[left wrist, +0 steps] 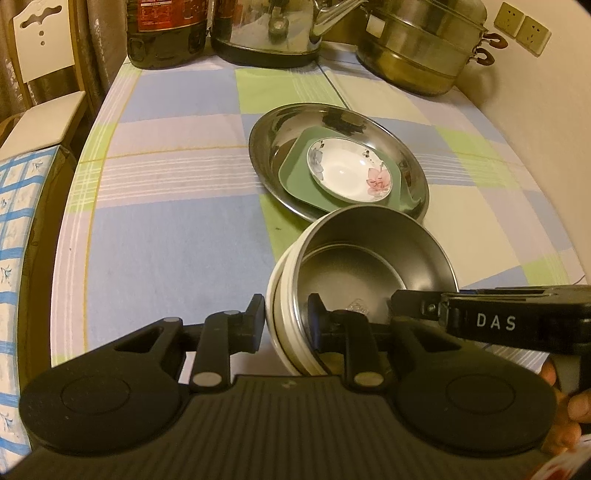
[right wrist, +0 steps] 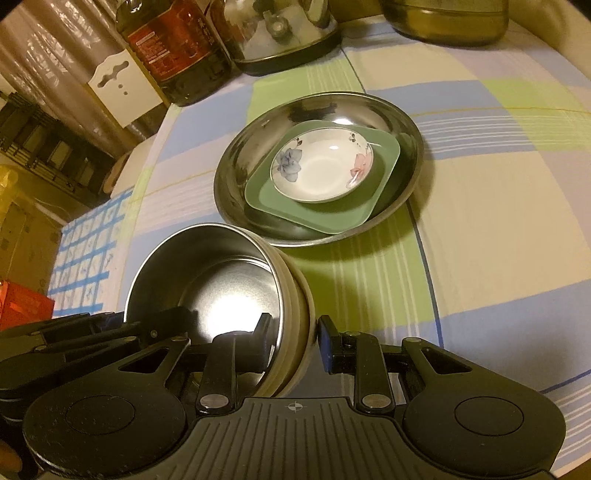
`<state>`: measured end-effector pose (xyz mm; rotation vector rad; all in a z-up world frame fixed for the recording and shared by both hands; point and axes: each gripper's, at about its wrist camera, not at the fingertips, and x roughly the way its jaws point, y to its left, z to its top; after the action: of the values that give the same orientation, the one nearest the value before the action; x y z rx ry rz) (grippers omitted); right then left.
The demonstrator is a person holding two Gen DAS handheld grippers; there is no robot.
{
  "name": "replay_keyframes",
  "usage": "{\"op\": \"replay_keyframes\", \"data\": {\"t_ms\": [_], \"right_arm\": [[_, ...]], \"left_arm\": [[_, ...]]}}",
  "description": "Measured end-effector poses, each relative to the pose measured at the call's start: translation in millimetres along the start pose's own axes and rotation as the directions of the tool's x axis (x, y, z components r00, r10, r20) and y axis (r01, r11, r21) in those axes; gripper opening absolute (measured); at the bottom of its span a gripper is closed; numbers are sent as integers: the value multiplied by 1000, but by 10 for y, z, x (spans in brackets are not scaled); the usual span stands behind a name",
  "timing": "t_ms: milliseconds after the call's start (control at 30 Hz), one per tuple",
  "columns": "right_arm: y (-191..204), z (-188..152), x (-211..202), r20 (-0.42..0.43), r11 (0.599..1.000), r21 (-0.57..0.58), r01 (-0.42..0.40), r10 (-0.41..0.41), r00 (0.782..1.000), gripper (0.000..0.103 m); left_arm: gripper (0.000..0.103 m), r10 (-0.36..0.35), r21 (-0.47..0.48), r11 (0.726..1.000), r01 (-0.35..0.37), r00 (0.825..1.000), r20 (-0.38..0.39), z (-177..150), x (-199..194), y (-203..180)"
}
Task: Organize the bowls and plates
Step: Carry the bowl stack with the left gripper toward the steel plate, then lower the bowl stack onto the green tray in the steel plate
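A steel bowl (left wrist: 373, 273) is gripped at opposite rims by the left hand-held gripper (left wrist: 286, 319) and right hand-held gripper (right wrist: 295, 345), tilted above the tabletop (left wrist: 166, 229). Beyond, three dishes are already nested in the steel plate (right wrist: 258, 155); this bowl appears left to place.

Both views look forward and down from just behind the fingers, low and close over the tabletop (left wrist: 166, 229). The left wrist view has the steel bowl (left wrist: 376, 266) at lower centre-right; the right wrist view has it (right wrist: 207, 273) at lower left. Both share the stacked dishes (left wrist: 338, 162) (right wrist: 317, 166) mid-frame and the kettle (left wrist: 273, 33) (right wrist: 284, 33) along the top edge.
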<state>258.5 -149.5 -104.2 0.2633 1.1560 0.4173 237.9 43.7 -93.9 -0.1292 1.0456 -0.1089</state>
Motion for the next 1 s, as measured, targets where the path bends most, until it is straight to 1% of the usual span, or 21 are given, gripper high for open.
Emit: {"op": "replay_keyframes", "data": {"t_ms": [233,600,1000], "right_arm": [[-12,-5,-9,2,1000,5,-2,2,1000,23],[-27,-22,-78,0,1000,6,4,-4,1000,20],[-47,45,-276,44,1000,14,-1,0,999,19]], "left_arm": [[23,4,1,1000,-4,1000,-2,-9,-22,-14],[22,-23,-29,999,22,1000,-14,-60,-72,2],[22,-35,-9,999,36,999,37,73,-232,-106]]}}
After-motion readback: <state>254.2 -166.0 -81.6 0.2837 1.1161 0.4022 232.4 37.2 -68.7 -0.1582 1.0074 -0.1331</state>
